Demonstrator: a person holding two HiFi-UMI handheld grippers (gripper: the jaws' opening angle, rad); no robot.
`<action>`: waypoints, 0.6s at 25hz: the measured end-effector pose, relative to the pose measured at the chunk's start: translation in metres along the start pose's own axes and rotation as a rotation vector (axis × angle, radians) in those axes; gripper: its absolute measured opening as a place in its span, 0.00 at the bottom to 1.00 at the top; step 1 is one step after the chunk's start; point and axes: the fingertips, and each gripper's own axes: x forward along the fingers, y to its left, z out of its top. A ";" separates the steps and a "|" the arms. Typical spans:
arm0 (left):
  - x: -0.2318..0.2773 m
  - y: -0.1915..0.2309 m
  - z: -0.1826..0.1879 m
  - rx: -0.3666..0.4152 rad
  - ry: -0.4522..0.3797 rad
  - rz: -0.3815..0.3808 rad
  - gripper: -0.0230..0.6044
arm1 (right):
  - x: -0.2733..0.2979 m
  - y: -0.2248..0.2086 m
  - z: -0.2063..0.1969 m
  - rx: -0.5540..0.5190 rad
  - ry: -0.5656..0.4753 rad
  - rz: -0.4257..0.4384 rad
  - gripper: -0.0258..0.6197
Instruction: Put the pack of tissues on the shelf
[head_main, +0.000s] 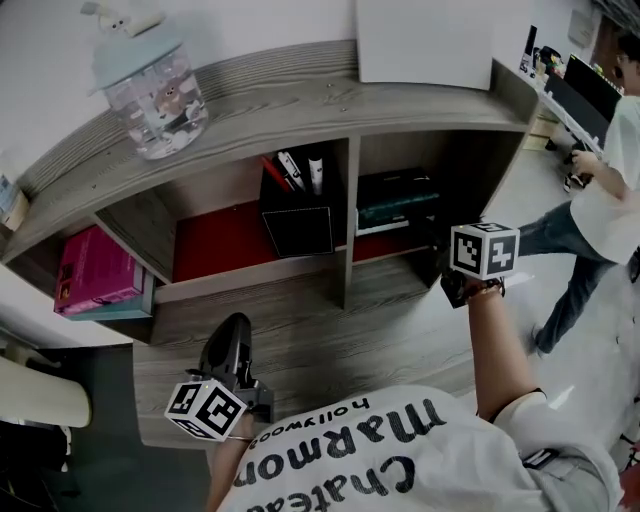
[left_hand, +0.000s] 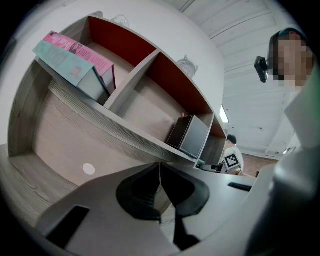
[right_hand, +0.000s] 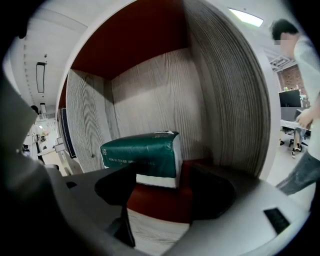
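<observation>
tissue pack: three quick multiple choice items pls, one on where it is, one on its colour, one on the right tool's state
1. Where is the tissue pack? A left compartment B right compartment C floor
2. Its wrapper colour? A green B pink C yellow
3. The right tool's jaws? A shut on the pack B shut, empty C apart
Answers: B, it lies in that red-floored compartment; A, the wrapper is dark green; C, both jaws stand wide, with the pack untouched beyond them.

Even, muted indoor light; strong fisheye bending, dark vignetted corners, slight softness.
</observation>
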 end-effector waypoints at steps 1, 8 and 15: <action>0.000 0.001 0.000 -0.001 0.002 0.003 0.07 | 0.000 0.000 0.000 0.002 0.000 0.000 0.56; -0.002 0.004 -0.001 -0.006 0.008 0.006 0.07 | 0.001 0.000 0.000 0.016 -0.004 0.002 0.56; -0.005 0.006 0.000 -0.008 0.005 0.002 0.07 | -0.001 0.001 0.000 0.003 -0.005 -0.015 0.56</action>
